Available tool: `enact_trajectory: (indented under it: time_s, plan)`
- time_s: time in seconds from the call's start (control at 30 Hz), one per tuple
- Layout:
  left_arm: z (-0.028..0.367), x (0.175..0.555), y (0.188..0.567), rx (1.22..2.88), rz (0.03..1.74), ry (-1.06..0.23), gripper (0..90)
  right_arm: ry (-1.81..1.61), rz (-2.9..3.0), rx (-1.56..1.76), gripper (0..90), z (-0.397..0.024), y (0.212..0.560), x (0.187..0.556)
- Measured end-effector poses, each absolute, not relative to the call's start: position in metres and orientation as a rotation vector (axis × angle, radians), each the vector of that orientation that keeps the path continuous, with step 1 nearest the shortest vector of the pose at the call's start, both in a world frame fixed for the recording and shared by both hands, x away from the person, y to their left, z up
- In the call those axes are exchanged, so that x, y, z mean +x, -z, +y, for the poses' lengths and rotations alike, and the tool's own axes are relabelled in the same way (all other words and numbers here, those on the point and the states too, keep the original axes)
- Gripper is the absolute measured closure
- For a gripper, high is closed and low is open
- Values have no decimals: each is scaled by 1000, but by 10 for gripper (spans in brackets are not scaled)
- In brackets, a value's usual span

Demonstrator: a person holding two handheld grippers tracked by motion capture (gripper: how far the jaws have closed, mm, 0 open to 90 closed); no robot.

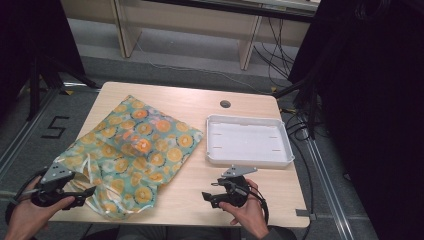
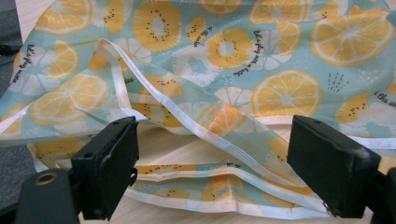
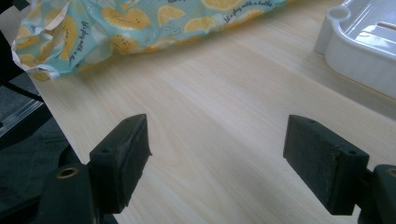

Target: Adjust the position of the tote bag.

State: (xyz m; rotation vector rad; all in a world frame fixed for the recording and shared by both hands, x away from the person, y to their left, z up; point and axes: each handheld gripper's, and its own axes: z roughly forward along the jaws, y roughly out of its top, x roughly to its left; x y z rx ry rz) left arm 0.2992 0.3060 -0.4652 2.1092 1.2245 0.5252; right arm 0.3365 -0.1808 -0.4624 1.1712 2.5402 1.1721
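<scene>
citrus-print bag [image 1: 132, 152] spread over table's [image 1: 200, 200] left half, handles at near edge. left gripper [image 1: 80, 196] wide, nothing pinched, at bag's handle loops [image 2: 187, 126]. right gripper [image 1: 212, 196] wide above bare wood, white tray [image 1: 248, 161] just beyond.

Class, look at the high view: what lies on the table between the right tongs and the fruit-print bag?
Nothing: only bare wood of the table lies between the right tongs and the bag. The right gripper view shows the same.

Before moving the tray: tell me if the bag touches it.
Apart. The high view shows bare table between the bag and the tray, a plain gap.
</scene>
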Motion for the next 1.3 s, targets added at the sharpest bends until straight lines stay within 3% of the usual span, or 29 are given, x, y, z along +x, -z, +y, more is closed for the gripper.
enact_trajectory:
  time_s: [0.43, 0.67, 1.3]
  plan:
    - [306, 300, 465, 2110, 1227, -536, 162, -1148, 2542, 1170, 221, -171, 461, 336]
    - [303, 300, 464, 2097, 1227, -553, 162, -1186, 2563, 1132, 258, -153, 460, 339]
    - [310, 300, 462, 2094, 1230, -572, 163, -1214, 2871, 944, 333, -40, 473, 339]
